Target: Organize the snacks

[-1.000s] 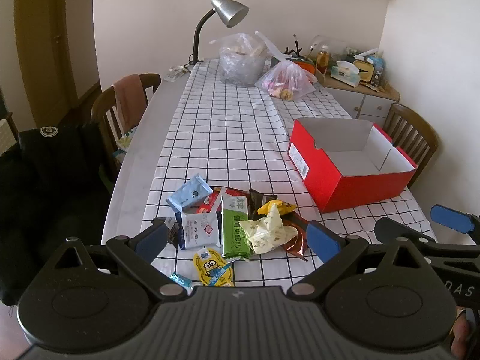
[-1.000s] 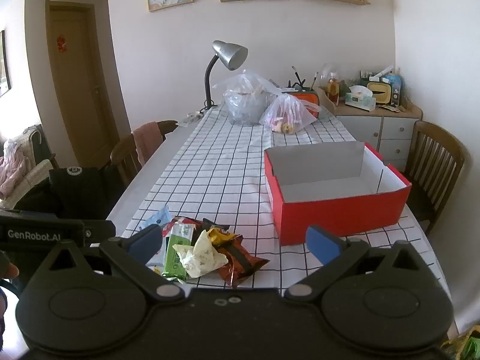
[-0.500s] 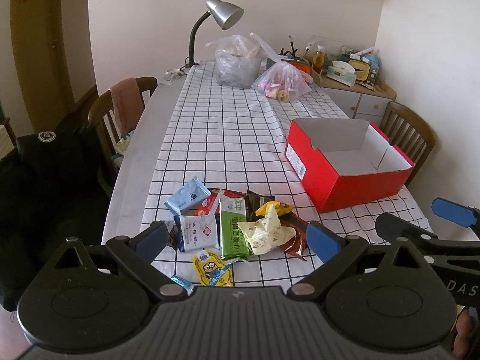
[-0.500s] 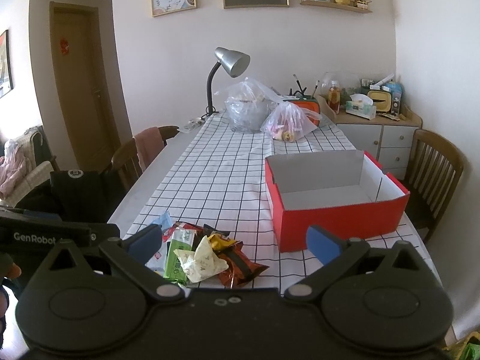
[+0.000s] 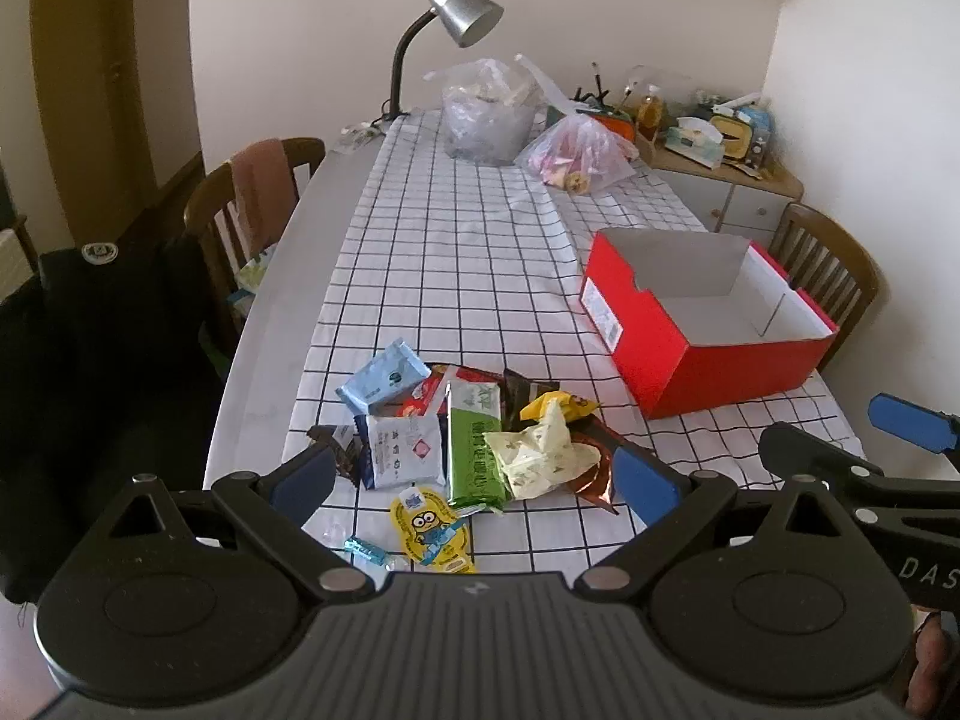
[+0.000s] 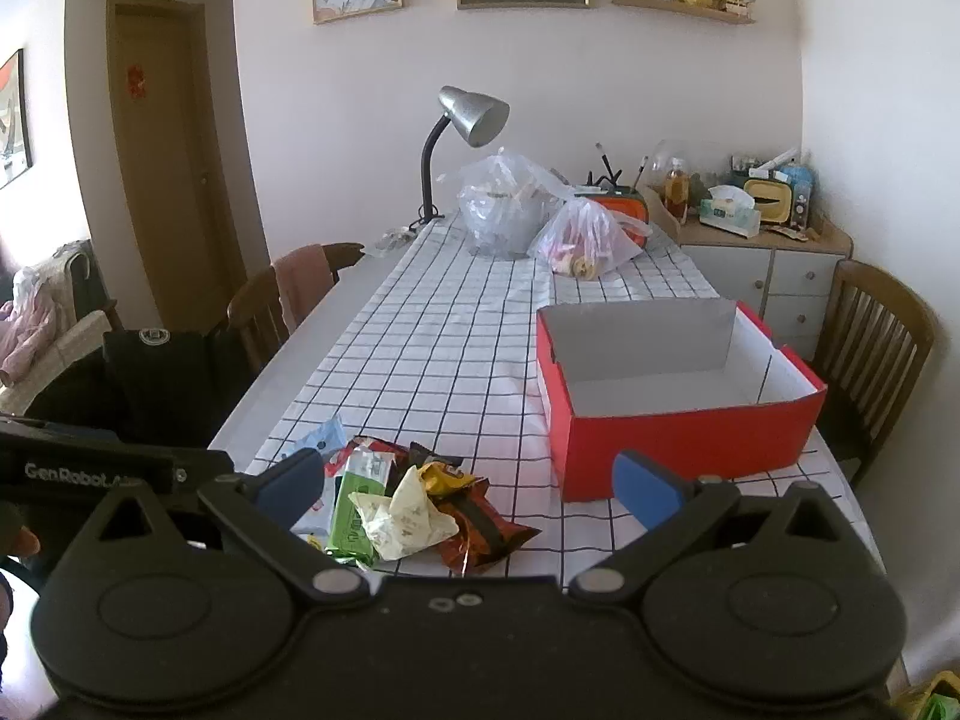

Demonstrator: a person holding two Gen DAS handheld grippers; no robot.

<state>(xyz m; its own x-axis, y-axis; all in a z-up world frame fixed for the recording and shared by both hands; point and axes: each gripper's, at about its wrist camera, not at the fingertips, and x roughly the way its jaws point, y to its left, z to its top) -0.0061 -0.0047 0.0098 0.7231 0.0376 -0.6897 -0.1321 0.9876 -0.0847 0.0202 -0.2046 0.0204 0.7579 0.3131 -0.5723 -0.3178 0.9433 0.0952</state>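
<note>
From the left wrist we see our left gripper [image 5: 474, 474] spread wide and empty above the snacks [image 5: 474, 444], heaped on the cloth [image 5: 456, 252] well left of the box [image 5: 708, 324]. Nothing is in the box, so we judge everything remains. Only here do the minion pack [image 5: 432, 525] and candy [image 5: 363, 549] show.

From the right wrist, our right gripper [image 6: 468, 483] is spread too, holding nothing; here alone we see the box's whole bare floor.

Before me a loose heap of snack packets [image 5: 474, 444] lies on the checked cloth: a green bar, a pale crumpled wrapper, a blue pouch, brown foil. To its right stands an open red box [image 5: 708, 330], upright, its white inside bare.
</note>
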